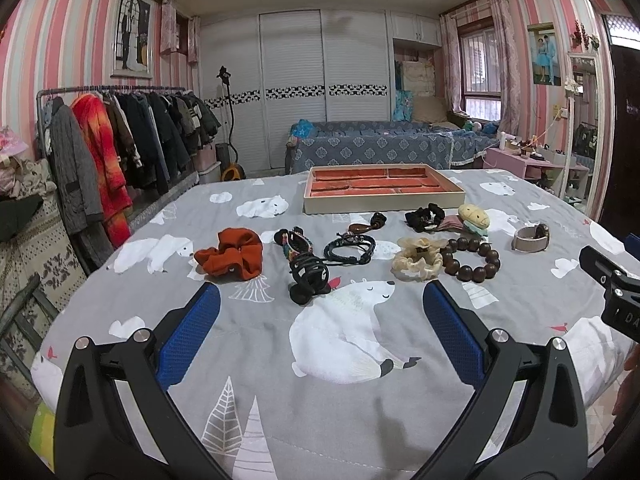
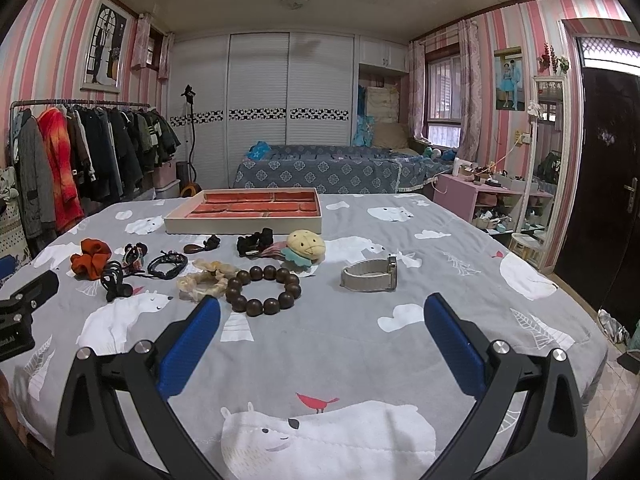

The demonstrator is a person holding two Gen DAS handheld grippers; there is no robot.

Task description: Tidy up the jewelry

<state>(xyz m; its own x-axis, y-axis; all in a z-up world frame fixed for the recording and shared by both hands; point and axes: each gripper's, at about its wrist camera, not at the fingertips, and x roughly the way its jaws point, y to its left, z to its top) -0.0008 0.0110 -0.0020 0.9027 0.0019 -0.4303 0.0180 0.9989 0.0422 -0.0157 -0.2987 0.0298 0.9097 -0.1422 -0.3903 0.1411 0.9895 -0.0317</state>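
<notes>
Jewelry: a loose row lies across the middle of the bed (image 1: 400,420), nothing yet in the tray (image 1: 384,210).
Tray: sits toward the far edge of the bed, behind the row; its red compartments look empty.
Bead bracelet (image 2: 263,288): touches the cream scrunchie (image 2: 202,280); a grab at the beads may drag the scrunchie along.
Black cords (image 1: 350,249): thin and tangled, next to the patterned band (image 1: 298,242) and the black hair ties (image 1: 306,276); the tongs may catch more than one, or slip off.
Orange scrunchie (image 1: 232,254): at the left end of the row, soft, likely to squash and spring free.
Watch (image 2: 370,278): stands apart toward the right edge, on its side; it could roll or tip when pinched.
Bedding: soft quilt, so pressing down may sink the piece and pinch fabric instead.
Left tongs (image 1: 320,308): released, spread wide, holding nothing, near the front edge.
Right tongs (image 2: 322,316): released, spread wide, holding nothing, just short of the beads.
Tray risk: a piece carried over the row could drop among the others or land astride a divider.
</notes>
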